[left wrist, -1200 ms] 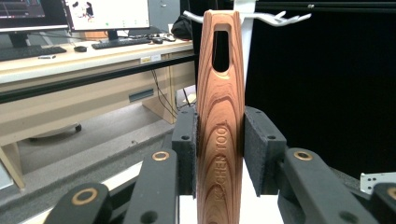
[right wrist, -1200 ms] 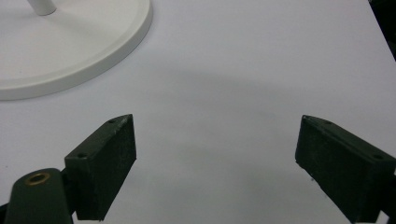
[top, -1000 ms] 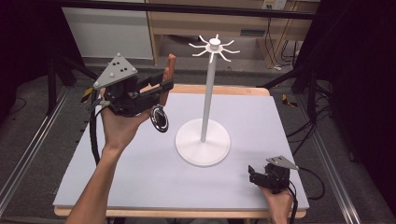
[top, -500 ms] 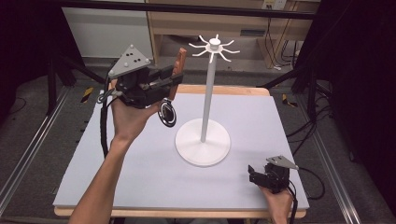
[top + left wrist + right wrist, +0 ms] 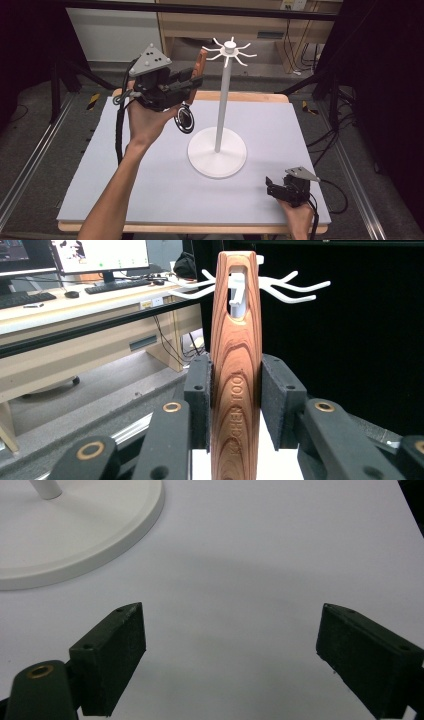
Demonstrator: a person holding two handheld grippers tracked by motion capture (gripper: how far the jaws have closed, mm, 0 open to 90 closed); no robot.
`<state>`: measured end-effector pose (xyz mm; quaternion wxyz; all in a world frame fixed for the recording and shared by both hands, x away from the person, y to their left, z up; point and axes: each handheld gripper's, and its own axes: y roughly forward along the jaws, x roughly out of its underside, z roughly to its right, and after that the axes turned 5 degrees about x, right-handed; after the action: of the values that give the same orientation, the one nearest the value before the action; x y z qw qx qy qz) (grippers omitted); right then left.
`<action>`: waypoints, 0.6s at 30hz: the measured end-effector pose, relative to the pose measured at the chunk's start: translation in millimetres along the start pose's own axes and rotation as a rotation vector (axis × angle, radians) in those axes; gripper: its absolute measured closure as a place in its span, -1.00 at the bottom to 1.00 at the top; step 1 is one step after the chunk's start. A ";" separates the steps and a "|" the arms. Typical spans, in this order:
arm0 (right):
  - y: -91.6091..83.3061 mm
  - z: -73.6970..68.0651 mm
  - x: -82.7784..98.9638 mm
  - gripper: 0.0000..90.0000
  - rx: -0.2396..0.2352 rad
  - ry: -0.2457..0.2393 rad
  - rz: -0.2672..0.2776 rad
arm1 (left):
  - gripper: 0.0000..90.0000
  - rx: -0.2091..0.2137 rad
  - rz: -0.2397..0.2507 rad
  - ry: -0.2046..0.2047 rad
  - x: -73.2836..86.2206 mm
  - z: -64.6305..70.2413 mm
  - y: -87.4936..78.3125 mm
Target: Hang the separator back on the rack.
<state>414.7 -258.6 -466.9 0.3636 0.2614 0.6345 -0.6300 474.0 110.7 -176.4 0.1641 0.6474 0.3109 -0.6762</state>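
Observation:
My left gripper (image 5: 192,82) is raised above the table's back left, shut on a wooden-handled kitchen tool (image 5: 200,62). The handle points up and its black round head (image 5: 185,120) hangs below my hand. In the left gripper view the handle (image 5: 236,365) stands upright between the pads (image 5: 199,390), and a white hook (image 5: 237,290) shows through its slot. The white stand (image 5: 222,100) has a round base (image 5: 217,159) and a ring of hooks (image 5: 229,51) on top, just right of the handle. My right gripper (image 5: 272,187) rests open at the front right, nothing between its fingers (image 5: 112,655).
A pale mat (image 5: 280,125) covers the wooden table. The stand's base (image 5: 80,535) lies up and left of the right gripper. A wooden shelf unit (image 5: 260,25) stands behind the table, cables lie on the floor at right, and a desk with monitors (image 5: 100,255) is farther off.
My left gripper has carried the tool to the right and slightly up, bringing the handle's top close to the stand's hooks. The right gripper has stayed put.

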 end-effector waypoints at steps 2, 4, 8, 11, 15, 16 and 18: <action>0.2 0.1 -0.1 -0.72 -0.001 -0.001 0.000 | 0.49 0.002 -0.002 0.000 -0.1 -0.1 1.6; 0.2 0.2 -0.1 -0.72 -0.002 0.000 0.000 | 0.49 0.001 -0.005 -0.001 -0.4 -0.5 3.4; 0.2 0.1 0.0 -0.72 -0.002 0.000 0.000 | 0.49 0.000 -0.012 -0.002 0.1 -0.1 7.1; 0.4 0.0 -0.1 -0.72 -0.003 0.000 -0.002 | 0.49 -0.001 -0.014 -0.004 0.1 -0.3 9.4; 0.2 0.0 0.0 -0.72 -0.003 -0.002 -0.001 | 0.49 -0.002 -0.017 -0.007 0.7 -1.2 12.1; 0.3 0.3 0.0 -0.72 -0.004 -0.002 0.000 | 0.49 0.000 -0.019 -0.009 1.0 -1.7 13.0; 0.5 0.2 0.0 -0.72 -0.004 -0.001 -0.002 | 0.49 0.002 -0.020 -0.016 2.0 -2.5 14.9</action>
<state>415.2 -258.8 -467.2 0.3636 0.2597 0.6360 -0.6292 485.0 101.4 -181.4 0.1593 0.6390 0.3155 -0.6832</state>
